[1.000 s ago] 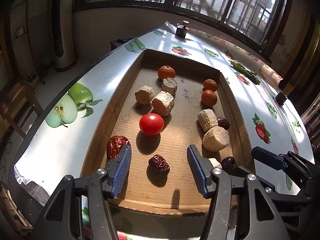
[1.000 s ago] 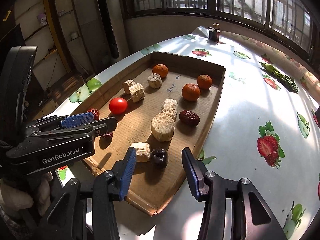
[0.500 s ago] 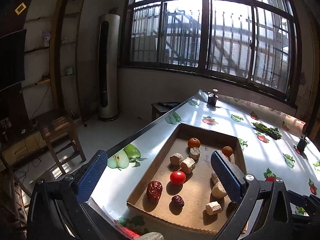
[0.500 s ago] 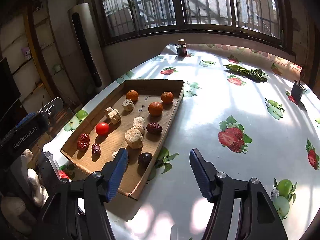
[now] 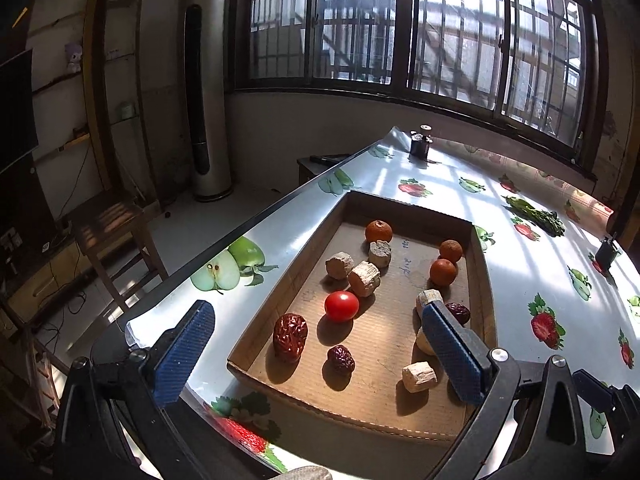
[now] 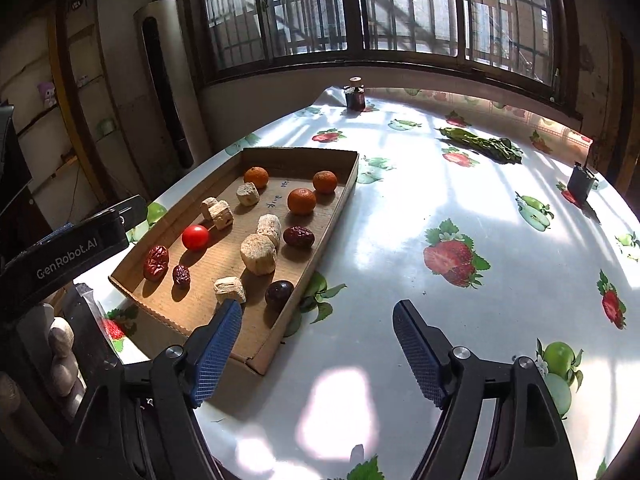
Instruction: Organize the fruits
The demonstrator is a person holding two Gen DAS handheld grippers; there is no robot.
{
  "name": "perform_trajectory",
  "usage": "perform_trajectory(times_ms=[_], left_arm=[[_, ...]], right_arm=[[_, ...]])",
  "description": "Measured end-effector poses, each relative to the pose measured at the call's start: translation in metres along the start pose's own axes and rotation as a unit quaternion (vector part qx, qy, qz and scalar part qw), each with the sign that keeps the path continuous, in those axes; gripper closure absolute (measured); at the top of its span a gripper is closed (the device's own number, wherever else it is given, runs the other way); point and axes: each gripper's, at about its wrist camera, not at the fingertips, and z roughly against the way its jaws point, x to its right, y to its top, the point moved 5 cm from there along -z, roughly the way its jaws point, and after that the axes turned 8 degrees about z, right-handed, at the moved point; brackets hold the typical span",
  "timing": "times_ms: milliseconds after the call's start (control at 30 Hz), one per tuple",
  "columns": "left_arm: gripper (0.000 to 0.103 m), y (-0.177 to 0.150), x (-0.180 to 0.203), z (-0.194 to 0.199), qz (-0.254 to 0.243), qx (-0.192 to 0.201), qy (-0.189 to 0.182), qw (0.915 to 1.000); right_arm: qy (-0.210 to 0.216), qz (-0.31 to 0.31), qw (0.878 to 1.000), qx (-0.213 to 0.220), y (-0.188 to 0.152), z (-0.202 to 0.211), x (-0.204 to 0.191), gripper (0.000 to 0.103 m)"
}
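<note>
A shallow cardboard tray [image 5: 256,354] [image 6: 340,196] lies on the table's left part. It holds a red tomato [image 5: 341,306] [image 6: 195,237], three oranges [image 6: 302,201], red dates [image 5: 290,336] [image 6: 156,262], a dark plum [image 6: 279,293] and several beige root chunks [image 5: 363,278] [image 6: 258,253]. My left gripper [image 5: 316,354] is open and empty, raised above the tray's near end. My right gripper [image 6: 318,354] is open and empty, over the table beside the tray's near right corner.
The table has a glossy cloth [image 6: 452,256] printed with fruit. A small dark jar [image 6: 355,96] stands at the far edge, green vegetables [image 6: 484,146] lie far right, and a dark box [image 6: 581,182] stands at the right. A wooden chair [image 5: 108,228] stands left of the table.
Both grippers have pulled up and back from the tray and opened wider. In the last half second the left one has come slightly closer to the tray again. The fruit has not moved.
</note>
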Motion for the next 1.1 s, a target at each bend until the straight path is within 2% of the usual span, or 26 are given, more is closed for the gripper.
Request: perform_trajectory(times_ms=[400,1100], left_arm=[[0.000,-0.009,0.006,-0.010,-0.014,-0.027,-0.006,0.9995],[0.000,-0.015,0.012,-0.015,-0.022,-0.038,-0.011,0.9990]], right_arm=[[-0.003,-0.001,1.000,-0.013,-0.003,-0.007,-0.003,0.020],[-0.004,-0.003,1.000,-0.018,-0.007,-0.012,-0.003,0.020]])
